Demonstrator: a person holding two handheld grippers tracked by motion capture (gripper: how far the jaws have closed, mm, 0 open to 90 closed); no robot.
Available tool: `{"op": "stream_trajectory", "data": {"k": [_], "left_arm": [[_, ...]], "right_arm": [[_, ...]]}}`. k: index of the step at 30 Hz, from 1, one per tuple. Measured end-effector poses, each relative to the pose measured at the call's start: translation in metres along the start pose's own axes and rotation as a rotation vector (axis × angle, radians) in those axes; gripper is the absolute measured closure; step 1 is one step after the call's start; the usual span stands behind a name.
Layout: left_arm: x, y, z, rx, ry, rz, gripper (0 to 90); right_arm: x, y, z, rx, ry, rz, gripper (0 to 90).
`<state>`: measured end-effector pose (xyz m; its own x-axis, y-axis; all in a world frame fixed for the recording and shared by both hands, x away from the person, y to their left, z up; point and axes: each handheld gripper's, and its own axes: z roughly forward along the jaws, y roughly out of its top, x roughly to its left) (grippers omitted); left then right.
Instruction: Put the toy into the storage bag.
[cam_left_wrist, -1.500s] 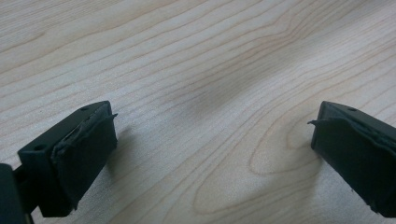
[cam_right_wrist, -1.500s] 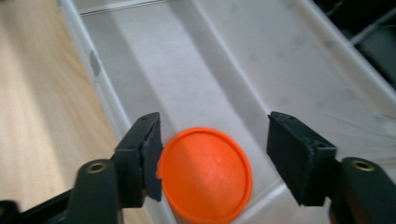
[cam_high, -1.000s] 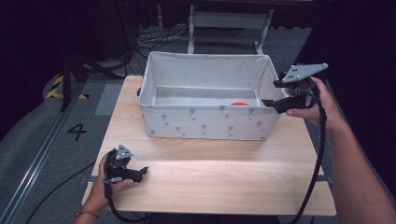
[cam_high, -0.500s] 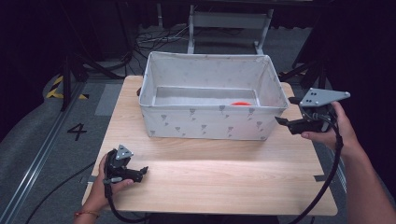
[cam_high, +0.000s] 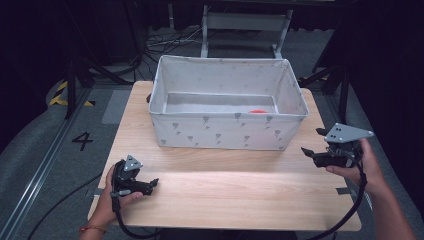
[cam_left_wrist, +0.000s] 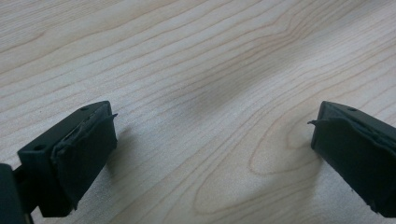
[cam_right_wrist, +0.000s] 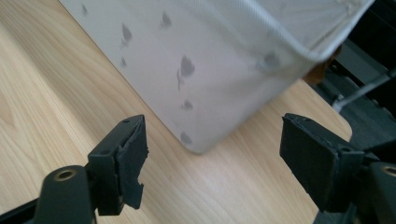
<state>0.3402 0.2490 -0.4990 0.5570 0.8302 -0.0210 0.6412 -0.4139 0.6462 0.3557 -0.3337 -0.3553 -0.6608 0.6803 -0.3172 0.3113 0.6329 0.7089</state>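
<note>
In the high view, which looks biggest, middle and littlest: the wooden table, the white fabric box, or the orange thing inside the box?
1. wooden table, biggest.
2. white fabric box, middle.
3. orange thing, littlest, though the box wall hides part of it.

My left gripper (cam_high: 150, 184) is low at the near left, its jaws wide apart and pointing to the right; my left hand (cam_high: 107, 195) holds it from behind. My right gripper (cam_high: 310, 152) is at the right side, jaws wide apart too, pointing left, with my right hand (cam_high: 362, 162) around its handle.
</note>
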Motion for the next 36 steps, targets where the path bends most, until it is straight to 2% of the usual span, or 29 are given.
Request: {"op": "stream_trajectory", "data": {"k": [2,3,5,6,7,9,15,20,24,27,31,33,36], "left_arm": [[0.000,0.000,0.000,0.000,0.000,0.000,0.5],[0.000,0.000,0.000,0.000,0.000,0.000,0.5],[0.000,0.000,0.000,0.000,0.000,0.000,0.5],[0.000,0.000,0.000,0.000,0.000,0.000,0.5],[0.000,0.000,0.000,0.000,0.000,0.000,0.5],[0.000,0.000,0.000,0.000,0.000,0.000,0.5],[0.000,0.000,0.000,0.000,0.000,0.000,0.5],[0.000,0.000,0.000,-0.003,0.003,-0.002,0.5],[0.000,0.000,0.000,-0.004,0.004,-0.003,0.5],[-0.001,0.000,0.000,-0.006,0.005,-0.004,0.5],[0.000,0.000,0.000,-0.004,0.004,-0.003,0.5],[0.000,0.000,0.000,-0.002,0.004,-0.003,0.5],[-0.001,-0.001,0.000,-0.010,0.008,-0.007,0.5]], "right_arm": [[0.004,-0.011,0.004,0.010,0.006,0.003,23.8],[0.004,-0.011,0.004,0.010,0.006,0.003,23.8],[0.011,-0.031,0.012,0.021,0.024,0.025,23.5],[0.014,-0.039,0.015,0.030,0.019,0.035,23.3],[0.014,-0.039,0.015,0.030,0.019,0.035,23.3],[0.018,-0.053,0.022,0.053,0.024,0.050,22.9],[0.021,-0.084,0.030,0.071,0.047,0.107,22.4],[0.023,-0.102,0.033,0.068,0.050,0.161,22.4],[0.027,-0.115,0.037,0.061,0.073,0.208,21.9],[0.030,-0.122,0.039,0.063,0.077,0.222,21.2],[0.035,-0.135,0.043,0.060,0.086,0.285,20.7],[0.037,-0.142,0.047,0.071,0.070,0.298,20.0],[0.036,-0.150,0.049,0.052,0.079,0.363,18.1]]}}
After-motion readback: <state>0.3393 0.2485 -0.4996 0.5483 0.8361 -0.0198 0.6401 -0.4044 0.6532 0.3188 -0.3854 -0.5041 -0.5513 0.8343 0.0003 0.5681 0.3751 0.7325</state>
